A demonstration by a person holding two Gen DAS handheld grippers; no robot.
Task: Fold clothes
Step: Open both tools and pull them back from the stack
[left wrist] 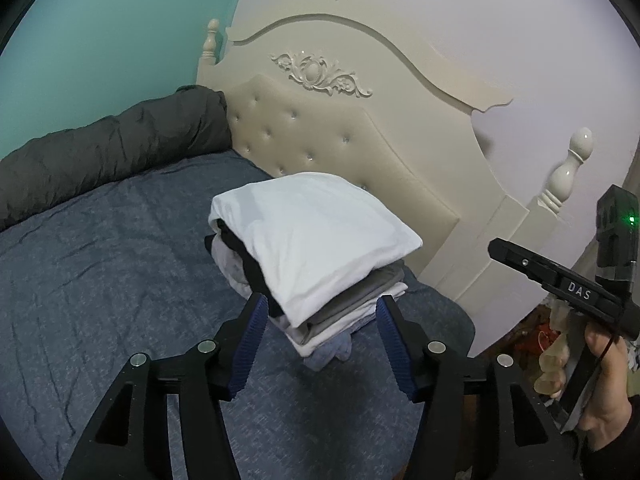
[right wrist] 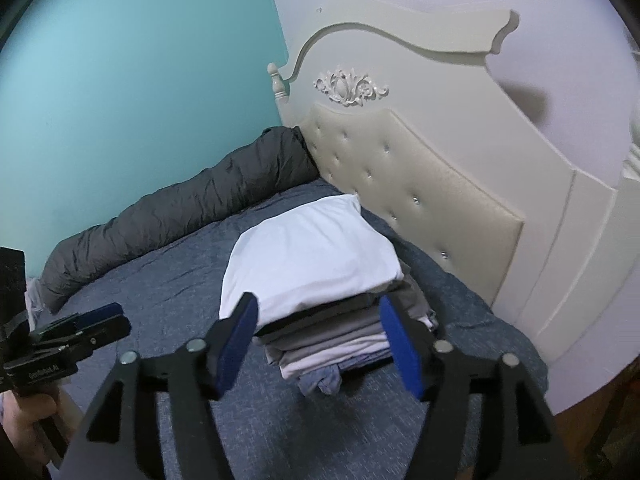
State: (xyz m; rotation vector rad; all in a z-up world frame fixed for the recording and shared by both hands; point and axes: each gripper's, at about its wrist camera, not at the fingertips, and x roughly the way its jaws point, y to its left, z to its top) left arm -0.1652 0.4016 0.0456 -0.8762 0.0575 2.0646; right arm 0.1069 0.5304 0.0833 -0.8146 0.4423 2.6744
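Observation:
A stack of folded clothes [left wrist: 352,308] sits on the blue bed sheet [left wrist: 100,280] close to the headboard. On top lies a white folded garment [left wrist: 320,232], over grey, black and pale layers; a crumpled blue piece pokes out at the bottom. My left gripper [left wrist: 322,300] is open, its blue pads framing the stack's near corner without pressing on it. In the right wrist view the same stack [right wrist: 340,340] with its white top [right wrist: 312,256] lies just beyond my right gripper [right wrist: 318,301], also open and holding nothing.
A cream tufted headboard [left wrist: 320,140] rises right behind the stack, with a bedpost [left wrist: 568,176] at its right end. A dark grey rolled duvet [left wrist: 112,144] lines the teal wall. A hand [left wrist: 608,392] holds the right gripper at the bed's right edge.

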